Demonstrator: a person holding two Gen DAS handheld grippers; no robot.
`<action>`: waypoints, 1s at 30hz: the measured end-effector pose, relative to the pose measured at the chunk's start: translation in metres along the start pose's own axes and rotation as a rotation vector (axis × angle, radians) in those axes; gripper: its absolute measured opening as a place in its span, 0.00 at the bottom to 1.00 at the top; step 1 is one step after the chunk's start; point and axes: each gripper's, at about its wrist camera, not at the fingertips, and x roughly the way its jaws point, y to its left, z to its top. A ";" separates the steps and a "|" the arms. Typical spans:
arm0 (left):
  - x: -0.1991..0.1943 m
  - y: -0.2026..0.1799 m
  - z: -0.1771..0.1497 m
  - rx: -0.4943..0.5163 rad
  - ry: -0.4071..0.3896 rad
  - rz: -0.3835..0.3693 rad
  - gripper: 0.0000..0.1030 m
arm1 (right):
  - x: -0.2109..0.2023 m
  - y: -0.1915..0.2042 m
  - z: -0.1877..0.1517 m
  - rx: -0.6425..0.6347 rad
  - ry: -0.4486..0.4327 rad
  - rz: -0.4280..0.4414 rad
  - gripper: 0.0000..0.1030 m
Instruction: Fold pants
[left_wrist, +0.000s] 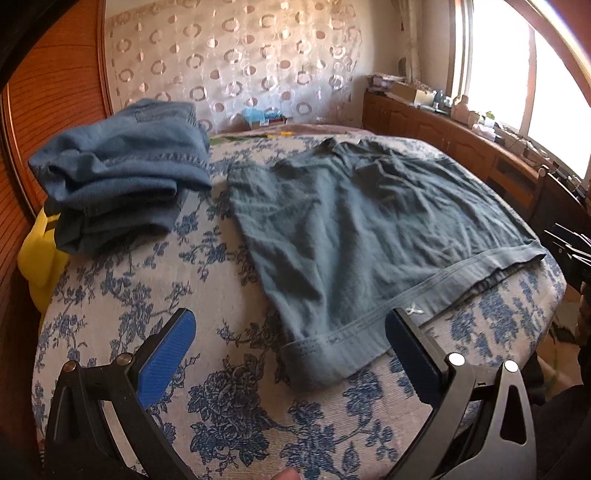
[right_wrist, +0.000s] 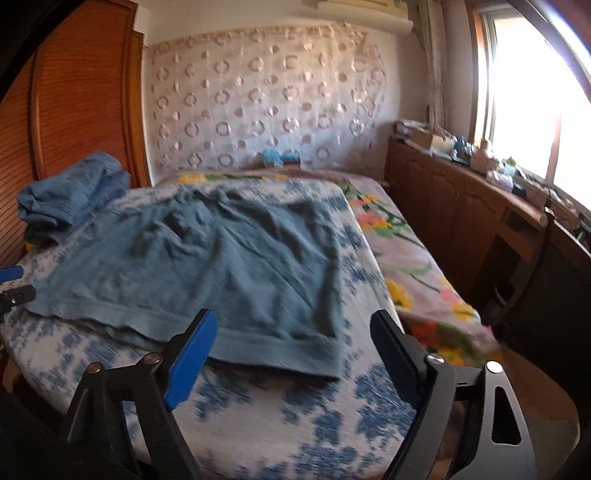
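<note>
Grey-blue pants (left_wrist: 351, 221) (right_wrist: 221, 258) lie spread flat and wrinkled on the bed's blue-and-white flowered cover (left_wrist: 155, 295) (right_wrist: 295, 424). A wide banded edge of the pants faces me. In the left wrist view my left gripper (left_wrist: 291, 321) hovers open over that band's near left corner, blue pads wide apart and nothing between them. My right gripper (right_wrist: 293, 317) stands open just above the band's near right corner, and its pads touch nothing. A blue pad of the left gripper's fingers (right_wrist: 11, 274) shows at the left edge of the right wrist view.
A stack of folded blue jeans (left_wrist: 122, 170) (right_wrist: 70, 195) sits at the far left of the bed, with something yellow (left_wrist: 37, 258) below it. A wooden wardrobe (right_wrist: 74, 103) stands on the left. A cluttered low cabinet (right_wrist: 454, 206) runs under the window on the right.
</note>
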 end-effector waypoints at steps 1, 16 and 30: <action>0.001 0.001 -0.001 -0.001 0.006 0.003 1.00 | 0.002 -0.004 0.002 0.008 0.013 0.001 0.79; 0.014 0.010 -0.012 -0.024 0.062 -0.002 1.00 | -0.011 0.008 0.034 0.072 0.120 0.078 0.27; 0.011 0.021 -0.015 -0.050 0.055 -0.012 1.00 | -0.063 0.048 0.091 0.007 -0.019 0.261 0.07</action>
